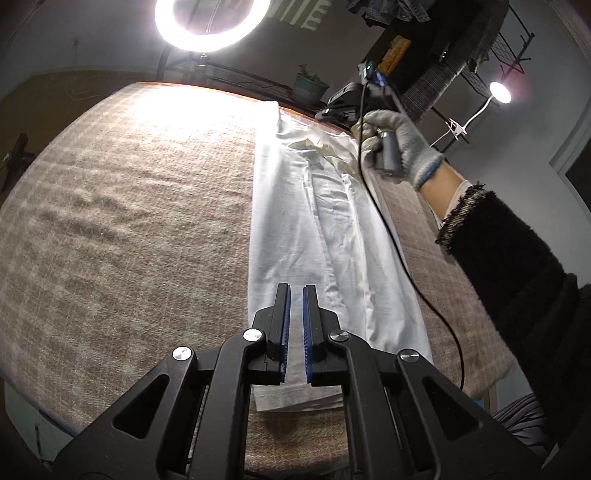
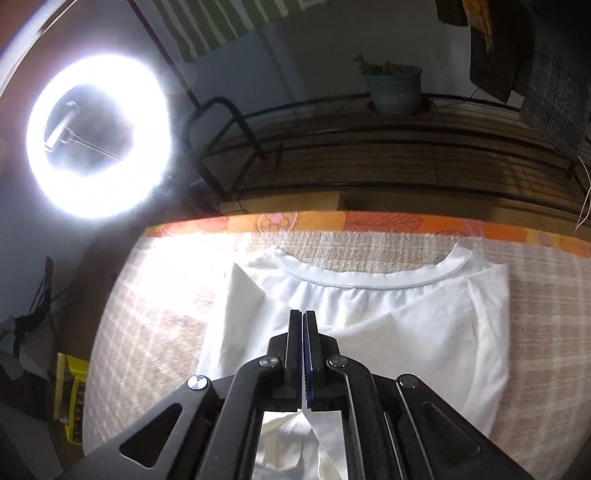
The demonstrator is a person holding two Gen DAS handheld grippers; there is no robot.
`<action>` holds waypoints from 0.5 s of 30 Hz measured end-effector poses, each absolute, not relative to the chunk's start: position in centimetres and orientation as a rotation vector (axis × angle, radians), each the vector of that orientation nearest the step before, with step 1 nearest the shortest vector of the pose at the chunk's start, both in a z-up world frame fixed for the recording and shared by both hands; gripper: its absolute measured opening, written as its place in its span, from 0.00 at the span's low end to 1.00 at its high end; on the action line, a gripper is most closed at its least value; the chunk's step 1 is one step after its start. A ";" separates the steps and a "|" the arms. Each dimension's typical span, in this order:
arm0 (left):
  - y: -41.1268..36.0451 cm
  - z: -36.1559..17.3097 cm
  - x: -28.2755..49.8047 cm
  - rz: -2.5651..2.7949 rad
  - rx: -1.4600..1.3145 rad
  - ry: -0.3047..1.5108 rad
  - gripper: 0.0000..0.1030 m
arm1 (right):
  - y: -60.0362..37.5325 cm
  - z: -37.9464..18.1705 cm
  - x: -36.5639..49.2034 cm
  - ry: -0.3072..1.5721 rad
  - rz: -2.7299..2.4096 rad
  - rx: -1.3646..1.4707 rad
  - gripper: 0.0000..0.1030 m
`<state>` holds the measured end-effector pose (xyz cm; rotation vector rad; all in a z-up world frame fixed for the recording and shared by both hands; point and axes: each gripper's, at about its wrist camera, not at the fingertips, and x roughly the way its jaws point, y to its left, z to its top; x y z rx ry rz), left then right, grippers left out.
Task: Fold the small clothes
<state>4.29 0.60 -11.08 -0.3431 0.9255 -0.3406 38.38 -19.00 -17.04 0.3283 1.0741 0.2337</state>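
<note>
A white T-shirt [image 1: 325, 229] lies folded into a long narrow strip on the beige woven blanket [image 1: 129, 221]. My left gripper [image 1: 296, 291] hangs over the shirt's near hem, jaws a small gap apart and empty. In the left wrist view a grey-gloved hand [image 1: 402, 144] holds the right gripper at the shirt's far collar end. In the right wrist view the shirt [image 2: 406, 332] shows its collar [image 2: 369, 277] toward the far table edge. My right gripper [image 2: 303, 317] is shut, with white cloth seen between the jaws lower down.
A bright ring light [image 1: 210, 22] stands beyond the table's far edge. A potted plant [image 1: 310, 86] and a wire rack [image 2: 332, 147] stand behind the table. A black cable [image 1: 399, 251] runs along the shirt's right side. An orange patterned cloth [image 2: 369, 223] edges the table.
</note>
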 end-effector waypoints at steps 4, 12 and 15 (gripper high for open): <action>0.4 -10.9 4.3 -0.333 -0.324 0.920 0.03 | -19.4 -18.6 38.7 1.109 0.212 0.407 0.16; 0.5 -11.0 3.7 -0.321 -0.288 0.924 0.03 | -24.8 -11.0 31.4 0.975 0.234 0.479 0.31; 0.8 -11.3 3.4 -0.321 -0.290 0.938 0.19 | -26.9 -8.1 25.9 0.955 0.226 0.447 0.31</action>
